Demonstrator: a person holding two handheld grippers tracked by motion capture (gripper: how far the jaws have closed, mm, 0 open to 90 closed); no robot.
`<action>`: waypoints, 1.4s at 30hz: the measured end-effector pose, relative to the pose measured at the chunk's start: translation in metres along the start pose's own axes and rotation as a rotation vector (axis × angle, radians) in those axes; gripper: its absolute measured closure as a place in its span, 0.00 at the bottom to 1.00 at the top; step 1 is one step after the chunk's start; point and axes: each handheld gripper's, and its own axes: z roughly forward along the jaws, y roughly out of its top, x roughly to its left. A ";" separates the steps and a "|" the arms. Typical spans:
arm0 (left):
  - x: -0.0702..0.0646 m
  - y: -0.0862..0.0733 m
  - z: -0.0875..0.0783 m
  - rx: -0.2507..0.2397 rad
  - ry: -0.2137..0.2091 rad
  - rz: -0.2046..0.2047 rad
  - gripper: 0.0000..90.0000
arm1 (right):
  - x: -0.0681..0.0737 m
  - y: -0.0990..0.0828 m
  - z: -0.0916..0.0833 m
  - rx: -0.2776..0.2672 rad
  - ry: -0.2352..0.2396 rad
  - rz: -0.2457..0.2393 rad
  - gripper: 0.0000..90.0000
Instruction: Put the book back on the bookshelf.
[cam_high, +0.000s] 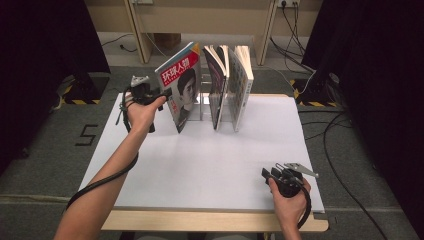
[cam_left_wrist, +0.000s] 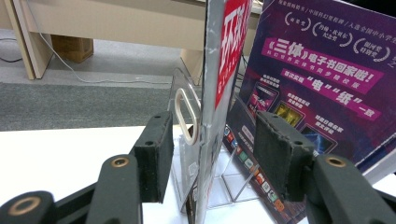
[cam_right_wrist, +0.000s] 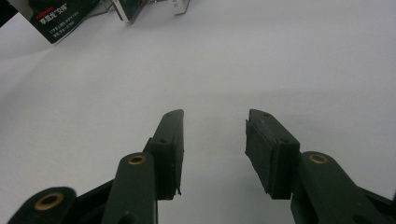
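Standing at the far middle of the worktop (cam_high: 200, 165): a clear rack (cam_left_wrist: 187, 121) holding three books upright, side by side. Leaning out at the rack's left end, the magazine (cam_high: 181, 85), with the left hand-held gripper (cam_high: 159, 95) just left of it, jaws straddling its edge. Sitting at the near right corner, well apart from the books, the right hand-held gripper (cam_high: 272, 175).
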 end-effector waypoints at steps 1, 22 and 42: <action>0.000 -0.001 -0.001 0.003 -0.003 -0.003 0.53 | 0.000 0.000 0.000 -0.001 0.001 -0.002 0.63; 0.014 -0.019 -0.024 0.068 -0.026 -0.005 0.51 | 0.001 0.000 0.000 -0.002 -0.001 -0.002 0.63; 0.021 -0.044 -0.048 0.094 -0.058 -0.013 0.50 | 0.001 0.000 0.001 -0.003 -0.005 -0.016 0.63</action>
